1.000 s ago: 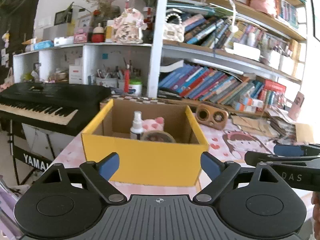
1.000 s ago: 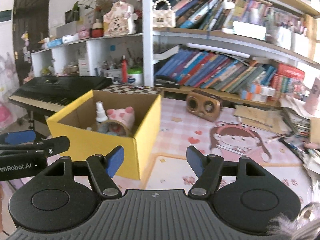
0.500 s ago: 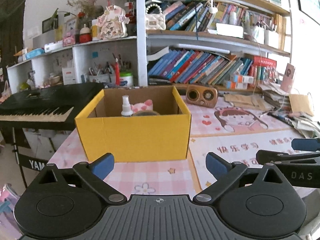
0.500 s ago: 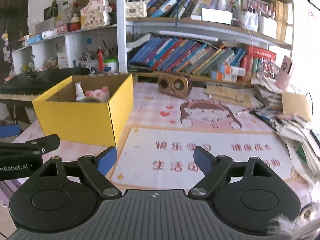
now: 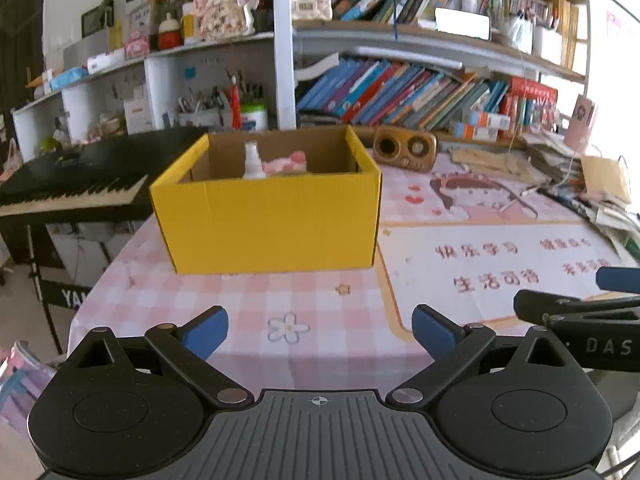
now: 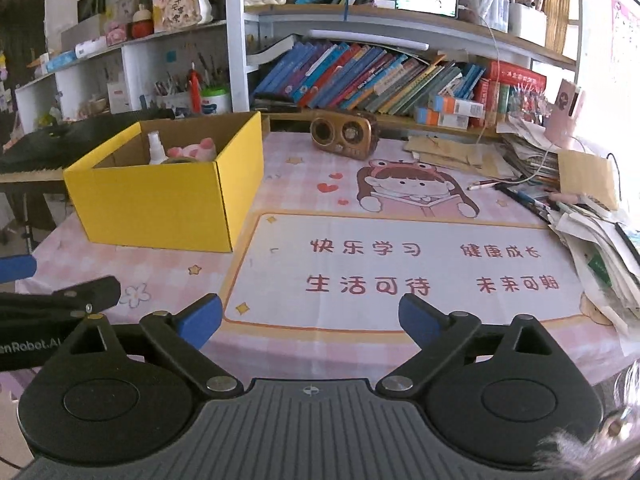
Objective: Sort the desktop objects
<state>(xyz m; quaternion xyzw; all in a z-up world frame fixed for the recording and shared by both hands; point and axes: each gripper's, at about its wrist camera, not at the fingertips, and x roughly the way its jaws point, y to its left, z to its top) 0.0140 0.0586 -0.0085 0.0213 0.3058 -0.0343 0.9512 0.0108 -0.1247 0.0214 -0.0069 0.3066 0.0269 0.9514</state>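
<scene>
Left wrist: yellow box [image 5: 268, 228] long side across, spray bottle [image 5: 253, 160] upright

Black grippers, blue-padded fingers [image 5: 206, 330]

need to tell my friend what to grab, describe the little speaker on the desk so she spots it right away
Start at the yellow box on the pink checked tablecloth. Behind it to the right, before the leaning books, sits the speaker: a low brown case with two round grilles, the only wood-coloured thing there.

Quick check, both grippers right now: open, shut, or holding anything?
Left gripper: open, nothing between its fingers, hanging over the checked tablecloth.
Right gripper: jaws opening, already wide, nothing between them, over the desk mat.
</scene>
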